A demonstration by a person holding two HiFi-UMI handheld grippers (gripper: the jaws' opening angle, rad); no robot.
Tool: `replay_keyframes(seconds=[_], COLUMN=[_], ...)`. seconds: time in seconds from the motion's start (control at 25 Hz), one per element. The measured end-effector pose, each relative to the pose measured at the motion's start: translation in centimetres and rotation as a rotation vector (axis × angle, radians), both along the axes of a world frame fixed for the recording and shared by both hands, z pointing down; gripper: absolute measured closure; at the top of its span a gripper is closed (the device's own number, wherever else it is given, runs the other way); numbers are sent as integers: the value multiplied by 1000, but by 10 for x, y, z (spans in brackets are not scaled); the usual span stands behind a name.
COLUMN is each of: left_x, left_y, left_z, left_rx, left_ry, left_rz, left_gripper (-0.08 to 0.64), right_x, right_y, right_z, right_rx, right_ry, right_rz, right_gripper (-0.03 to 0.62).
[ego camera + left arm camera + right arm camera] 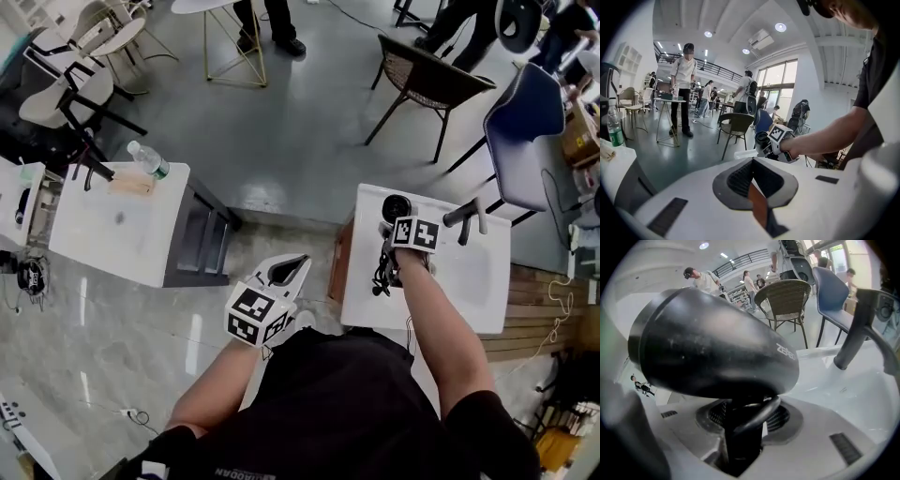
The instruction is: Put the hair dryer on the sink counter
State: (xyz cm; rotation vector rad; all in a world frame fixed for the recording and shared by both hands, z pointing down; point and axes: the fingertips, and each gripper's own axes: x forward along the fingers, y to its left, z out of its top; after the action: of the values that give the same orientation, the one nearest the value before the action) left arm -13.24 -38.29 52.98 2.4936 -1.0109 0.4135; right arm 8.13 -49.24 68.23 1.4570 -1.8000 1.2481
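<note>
My right gripper (401, 246) is shut on the handle of a black hair dryer (395, 208). It holds the dryer just over the left part of the white sink counter (441, 291). The dryer's cord (382, 274) hangs near the counter's left edge. In the right gripper view the dryer's body (712, 348) fills the frame above my right gripper (743, 427), with the black faucet (862, 329) to the right. My left gripper (289, 270) hovers over the floor left of the counter, shut with nothing in it (754, 183).
A second white counter (112, 234) at the left carries a water bottle (148, 159). Behind the sink stand a wicker chair (427, 80) and a blue chair (525, 131). A gold-legged table (230, 42) and several people are farther back.
</note>
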Motion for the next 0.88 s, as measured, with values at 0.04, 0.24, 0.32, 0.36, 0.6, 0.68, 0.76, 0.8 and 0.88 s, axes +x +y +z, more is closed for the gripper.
replay_keyframes(seconds=[0.04, 0.24, 0.32, 0.36, 0.6, 0.68, 0.76, 0.8, 0.88], left_x=[0, 4, 2, 1, -3, -3, -1, 0, 4], left_y=[-1, 0, 0, 0, -1, -2, -3, -3, -3], left_z=[1, 1, 3, 4, 6, 6, 6, 6, 5], left_rx=[-1, -5, -10, -14, -24, -24, -27, -29, -33], left_ry=[0, 10, 8, 6, -2, -5, -3, -1, 2], left_rz=[-8, -37, -48, -54, -79, -79, -78, -77, -72], left_gripper=[560, 560, 560, 560, 560, 560, 560, 560, 560], right_x=[-1, -4, -4, -3, 1, 0, 0, 0, 0], right_y=[-2, -10, -11, -12, -11, -10, -12, -12, -13], right_z=[6, 25, 29, 32, 43, 45, 45, 45, 44], right_rx=[-27, -113, -121, -123, -129, -127, -127, -131, -142], right_ry=[4, -2, -5, -6, -8, -8, -19, -30, -60], right_rz=[-3, 17, 28, 35, 68, 73, 83, 93, 118], right_gripper=[431, 423, 416, 411, 391, 389, 388, 385, 382])
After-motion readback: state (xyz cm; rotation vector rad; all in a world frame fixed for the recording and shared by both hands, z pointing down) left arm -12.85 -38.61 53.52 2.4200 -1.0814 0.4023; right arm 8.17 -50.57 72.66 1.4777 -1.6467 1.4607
